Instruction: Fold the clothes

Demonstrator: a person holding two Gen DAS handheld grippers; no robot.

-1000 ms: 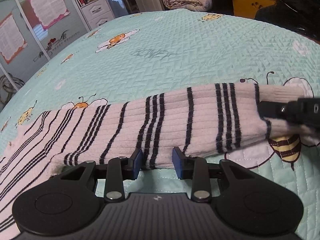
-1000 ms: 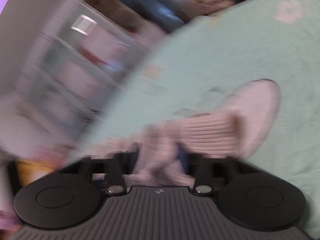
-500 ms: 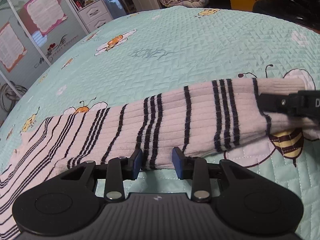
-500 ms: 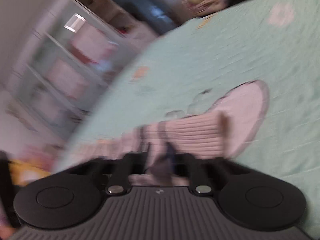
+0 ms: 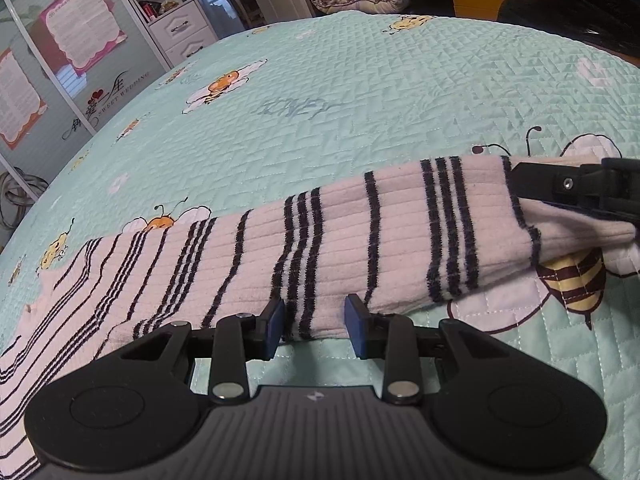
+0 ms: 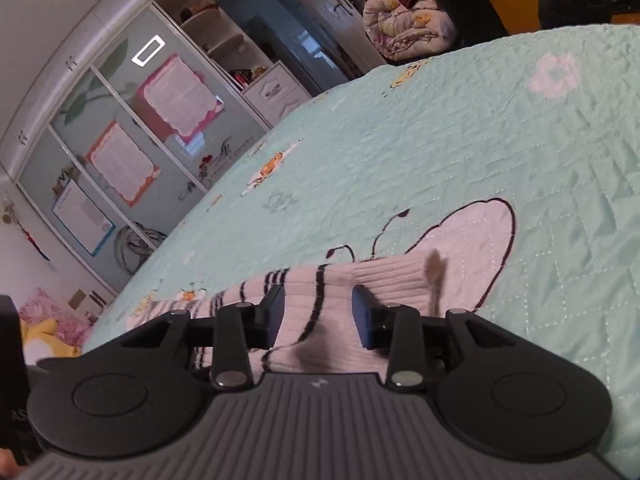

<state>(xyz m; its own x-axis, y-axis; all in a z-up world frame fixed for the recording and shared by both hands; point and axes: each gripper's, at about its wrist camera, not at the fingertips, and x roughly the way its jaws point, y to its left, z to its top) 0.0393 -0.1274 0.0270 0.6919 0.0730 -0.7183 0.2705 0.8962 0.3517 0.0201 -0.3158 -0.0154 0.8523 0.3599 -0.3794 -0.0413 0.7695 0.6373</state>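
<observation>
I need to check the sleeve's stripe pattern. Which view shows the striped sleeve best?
The left wrist view: the striped sleeve stretches across the bedspread, stripes sharp along its length. The right wrist view shows only its cuff end between that gripper's fingers, foreshortened.

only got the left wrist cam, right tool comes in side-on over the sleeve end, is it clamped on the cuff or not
Observer: Not clamped. The right tool has just been opening, and the striped sleeve lies loose between its jaws.
Operator: which bit of the sleeve is in there
Observer: The ribbed cuff. One thin black stripe runs down between the pads, and the cuff's end rests on the white bee-wing print just past the tool.
</observation>
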